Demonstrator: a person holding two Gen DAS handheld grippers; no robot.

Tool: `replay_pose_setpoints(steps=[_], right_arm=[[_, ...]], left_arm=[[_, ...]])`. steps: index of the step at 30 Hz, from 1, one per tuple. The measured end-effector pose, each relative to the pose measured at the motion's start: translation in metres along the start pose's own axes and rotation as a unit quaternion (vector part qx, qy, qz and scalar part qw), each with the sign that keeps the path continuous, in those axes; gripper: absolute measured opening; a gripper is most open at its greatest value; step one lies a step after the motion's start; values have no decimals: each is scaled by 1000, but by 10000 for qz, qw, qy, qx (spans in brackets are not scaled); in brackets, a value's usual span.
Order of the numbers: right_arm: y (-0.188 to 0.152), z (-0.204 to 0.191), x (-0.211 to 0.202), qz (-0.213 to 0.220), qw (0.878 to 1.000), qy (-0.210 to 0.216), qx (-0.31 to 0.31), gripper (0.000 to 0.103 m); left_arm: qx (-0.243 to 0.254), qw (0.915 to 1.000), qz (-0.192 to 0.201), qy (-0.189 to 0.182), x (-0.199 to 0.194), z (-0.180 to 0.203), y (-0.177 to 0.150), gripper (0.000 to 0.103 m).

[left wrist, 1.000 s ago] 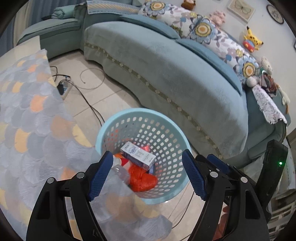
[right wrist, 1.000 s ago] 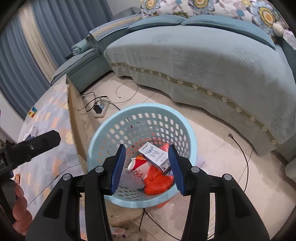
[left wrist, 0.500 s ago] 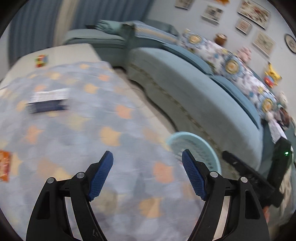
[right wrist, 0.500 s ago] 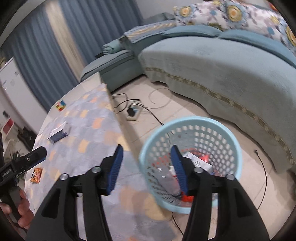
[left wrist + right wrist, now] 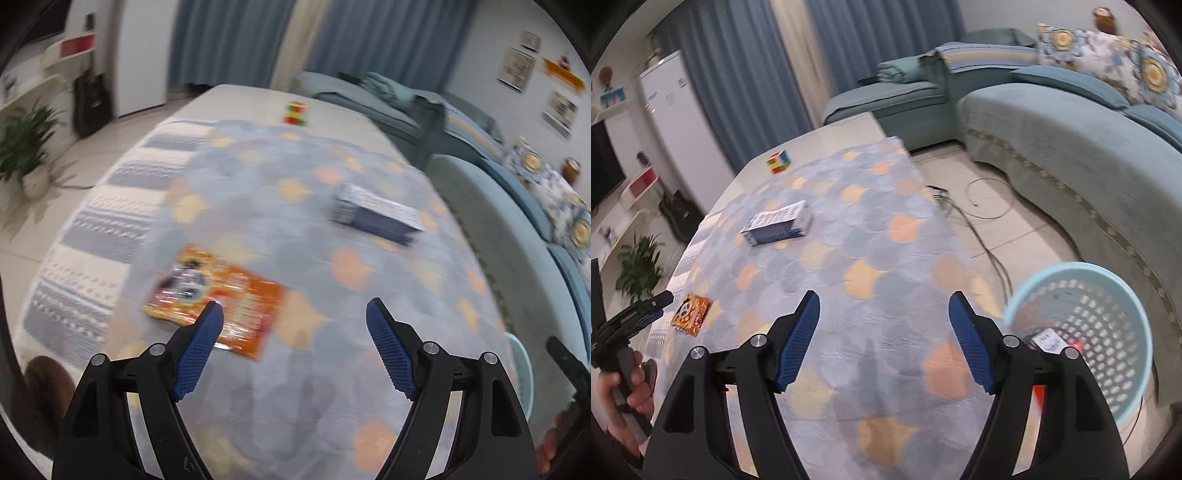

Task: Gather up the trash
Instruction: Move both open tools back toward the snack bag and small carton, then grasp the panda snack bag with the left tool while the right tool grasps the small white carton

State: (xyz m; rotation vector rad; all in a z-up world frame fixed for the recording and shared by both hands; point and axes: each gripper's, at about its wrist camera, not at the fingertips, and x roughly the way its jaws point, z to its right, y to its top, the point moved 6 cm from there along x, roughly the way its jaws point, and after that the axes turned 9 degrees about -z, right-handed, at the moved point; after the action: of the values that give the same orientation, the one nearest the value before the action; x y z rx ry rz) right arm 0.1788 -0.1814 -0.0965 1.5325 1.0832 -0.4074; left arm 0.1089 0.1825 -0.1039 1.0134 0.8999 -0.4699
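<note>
- We hold the left gripper (image 5: pixel 294 322) above the near part of the table (image 5: pixel 258 99); its jaws stand wide and nothing lies between them.
- We hold the right gripper (image 5: pixel 884 309) over the near right part of the same table; its jaws are opening, and nothing lies between them either.
- The orange snack packet (image 5: pixel 218 293) lies flat on the patterned cloth (image 5: pixel 369 206), just beyond the left fingertip of the left gripper. In the right wrist view it sits at the near left, close to the left gripper.
- The blue and white box (image 5: pixel 376 214) lies farther off, toward the right of the cloth, well apart from the packet.
- A coloured puzzle cube (image 5: pixel 296 113) stands on bare tabletop at the far end; we judge it a toy, not trash.
- The pale blue basket (image 5: pixel 1108 314) stands on the floor beside the table's near right edge, in front of the sofa (image 5: pixel 1071 129). It already holds a small white carton (image 5: pixel 1049 338) and something red, partly hidden.
- We judge the task partly done: some trash is binned, and the packet and the box remain on the table.
- We judge the packet the nearest candidate for the left gripper.
</note>
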Motion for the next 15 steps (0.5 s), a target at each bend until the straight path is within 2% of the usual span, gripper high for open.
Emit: replay_pose_setpoints(steps=[3, 9, 11, 15], right_arm=[[4, -20, 13, -73, 9998, 66, -183, 69], [16, -66, 42, -193, 9971, 122, -726, 69], [20, -78, 50, -210, 9959, 132, -866, 69], [26, -99, 69, -269, 9938, 172, -1068, 69]], left_arm=[[43, 9998, -179, 22, 16, -20, 3, 78], [129, 9977, -608, 266, 57, -34, -3, 78], [145, 9979, -552, 302, 60, -36, -3, 84], [339, 9970, -577, 384, 66, -32, -3, 89]])
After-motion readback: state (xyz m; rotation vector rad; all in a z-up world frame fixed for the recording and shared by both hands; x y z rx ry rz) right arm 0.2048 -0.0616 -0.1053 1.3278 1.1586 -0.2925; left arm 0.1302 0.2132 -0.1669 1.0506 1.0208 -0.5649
